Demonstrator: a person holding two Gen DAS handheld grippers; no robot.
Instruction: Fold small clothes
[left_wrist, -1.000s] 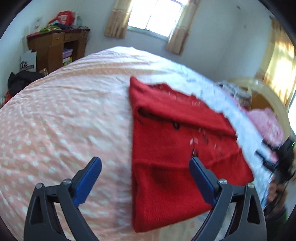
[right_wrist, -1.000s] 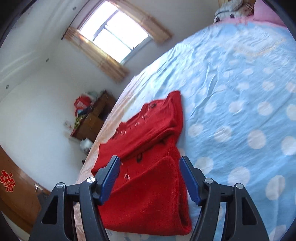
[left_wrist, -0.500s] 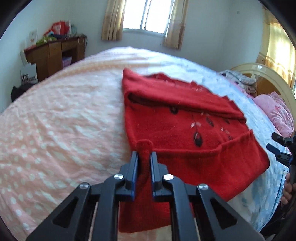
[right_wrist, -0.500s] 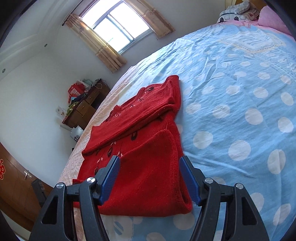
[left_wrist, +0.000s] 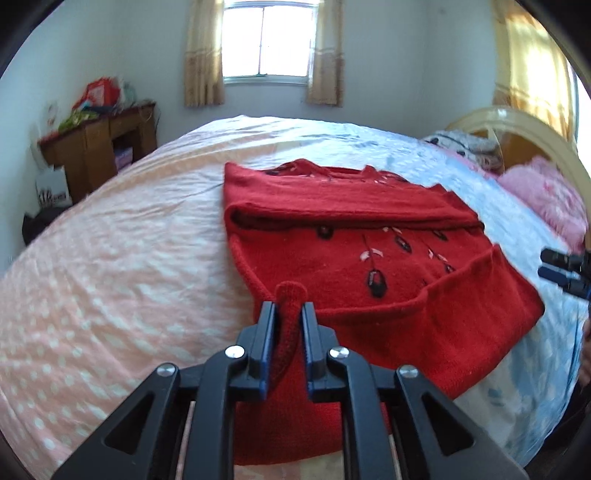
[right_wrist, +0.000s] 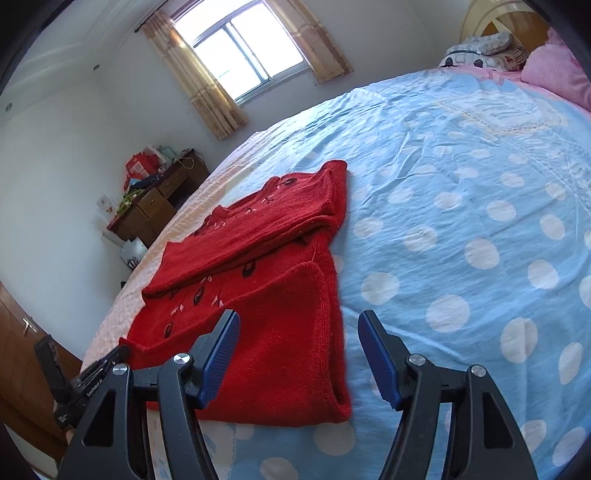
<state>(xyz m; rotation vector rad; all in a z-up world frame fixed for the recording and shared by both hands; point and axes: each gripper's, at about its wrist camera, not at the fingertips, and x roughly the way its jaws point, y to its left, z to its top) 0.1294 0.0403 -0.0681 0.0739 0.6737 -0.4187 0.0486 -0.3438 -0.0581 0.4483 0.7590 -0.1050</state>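
I see left tongs (left_wrist: 288, 325) clamped on a raised corner of the red sweater (left_wrist: 351, 266) | right tongs (right_wrist: 299, 354) gaping wide, holding nothing, poised over its near hem | sweater partly folded, flat on the bed (right_wrist: 461, 192), straddling the pink and blue polka-dot halves of the sheet.

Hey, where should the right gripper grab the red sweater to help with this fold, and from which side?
Probably the near hem corner of the red sweater on the blue-sheet side. The left gripper is already pinched on the opposite hem corner, and the open right gripper sits just before that edge, so coming in low from the near bed edge should let one finger slip under the folded layers.
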